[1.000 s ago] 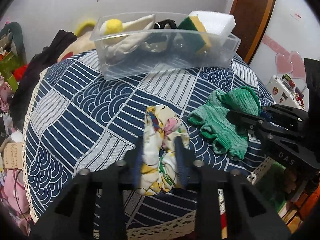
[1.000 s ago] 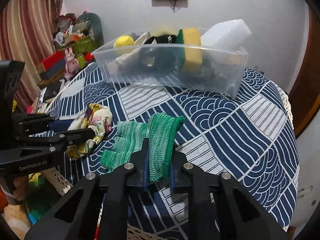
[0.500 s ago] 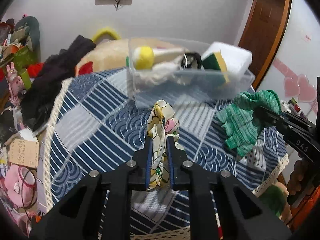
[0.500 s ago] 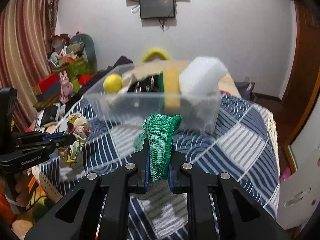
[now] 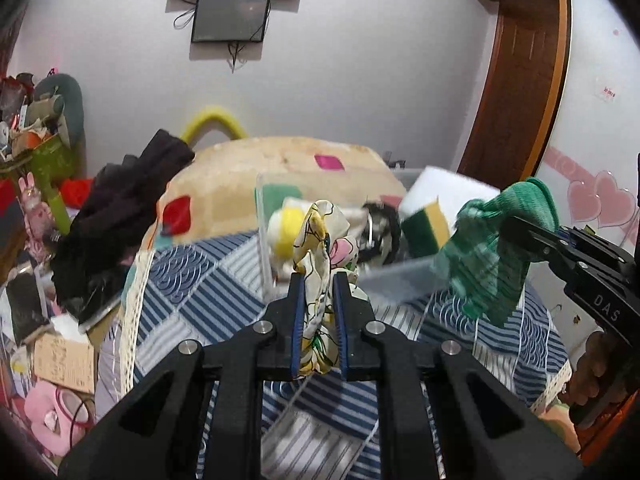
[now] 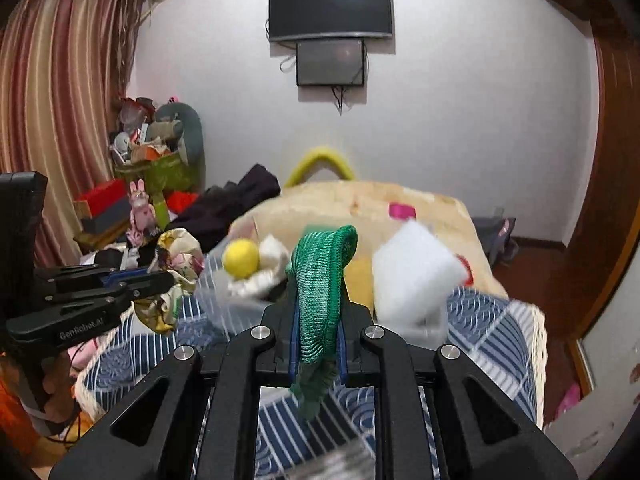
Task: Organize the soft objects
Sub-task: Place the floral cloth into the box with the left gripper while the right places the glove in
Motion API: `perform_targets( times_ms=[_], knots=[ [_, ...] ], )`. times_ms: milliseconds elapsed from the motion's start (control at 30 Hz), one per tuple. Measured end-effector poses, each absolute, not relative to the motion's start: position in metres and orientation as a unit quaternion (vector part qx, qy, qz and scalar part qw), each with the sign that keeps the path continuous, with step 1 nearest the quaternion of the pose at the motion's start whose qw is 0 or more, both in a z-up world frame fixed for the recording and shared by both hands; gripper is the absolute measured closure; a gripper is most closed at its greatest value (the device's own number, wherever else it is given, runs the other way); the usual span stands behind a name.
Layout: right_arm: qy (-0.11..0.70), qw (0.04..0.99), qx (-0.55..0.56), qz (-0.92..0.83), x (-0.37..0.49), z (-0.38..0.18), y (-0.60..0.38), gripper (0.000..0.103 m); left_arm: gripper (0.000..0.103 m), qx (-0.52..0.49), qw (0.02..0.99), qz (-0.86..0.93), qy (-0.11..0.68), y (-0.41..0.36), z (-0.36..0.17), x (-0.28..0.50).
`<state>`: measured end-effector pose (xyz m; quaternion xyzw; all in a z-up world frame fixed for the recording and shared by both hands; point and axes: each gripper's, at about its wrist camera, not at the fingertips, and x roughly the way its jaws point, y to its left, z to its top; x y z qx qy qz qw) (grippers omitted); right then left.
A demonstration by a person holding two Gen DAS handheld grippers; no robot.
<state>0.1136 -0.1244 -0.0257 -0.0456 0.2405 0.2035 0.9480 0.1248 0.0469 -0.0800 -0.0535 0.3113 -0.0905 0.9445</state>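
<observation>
Jaws of both grippers are clenched: left gripper (image 5: 316, 292) grasping the floral cloth (image 5: 318, 240), right gripper (image 6: 316, 320) the green glove (image 6: 320, 280). Both look light and limp, so mid-bunch holds suit them.

This is a lived-in bedroom in a home — a bed with a beige patterned blanket (image 6: 372, 208) stands against a plain white wall, under a wall-mounted television (image 6: 330, 8) with loose cables. A striped curtain (image 6: 60, 92) hangs on one side and a wooden door (image 5: 516, 76) on the other, beside pink heart stickers (image 5: 600, 204). Household clutter — a pink toy rabbit (image 6: 139, 208), boxes, dark clothes (image 5: 120, 208) — is piled beside the tabletop's blue patterned cloth (image 5: 192, 284).
</observation>
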Motion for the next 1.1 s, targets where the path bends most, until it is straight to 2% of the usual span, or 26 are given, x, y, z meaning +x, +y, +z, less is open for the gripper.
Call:
perform_targets(
  times_ms=[233,400,700,800,867,900,967,1067,1100],
  knots=[
    [0.219,0.949,-0.043,0.222,0.13,-0.016,-0.106,0.091,0.09,-0.046,0.95,-0.096,0.293,0.039,-0.062,0.15],
    [0.226,0.948,-0.043,0.218,0.15,-0.029,-0.096,0.091,0.09,-0.045,0.951,-0.097,0.291,0.033,-0.06,0.172],
    [0.309,0.937,-0.038,0.16,0.194,-0.076,-0.097,0.09,0.09,-0.033,0.939,-0.088,0.332,0.023,-0.091,0.21],
    [0.306,0.938,-0.056,0.155,0.188,-0.073,-0.094,0.089,0.081,-0.032,0.934,-0.094,0.343,0.021,-0.101,0.219],
    [0.308,0.937,-0.064,0.153,0.187,-0.069,-0.095,0.082,0.06,-0.032,0.929,-0.095,0.355,0.02,-0.106,0.224],
    [0.307,0.937,-0.067,0.152,0.184,-0.067,-0.096,0.079,0.057,-0.032,0.926,-0.095,0.364,0.019,-0.109,0.226],
    [0.302,0.939,-0.069,0.148,0.182,-0.063,-0.1,0.058,0.046,-0.033,0.923,-0.097,0.372,0.019,-0.112,0.224],
    [0.284,0.946,-0.064,0.144,0.174,-0.053,-0.108,0.041,0.038,-0.028,0.93,-0.097,0.353,0.019,-0.104,0.212],
    [0.28,0.947,-0.062,0.143,0.171,-0.05,-0.11,0.04,0.037,-0.025,0.933,-0.097,0.345,0.019,-0.099,0.206]
  ],
)
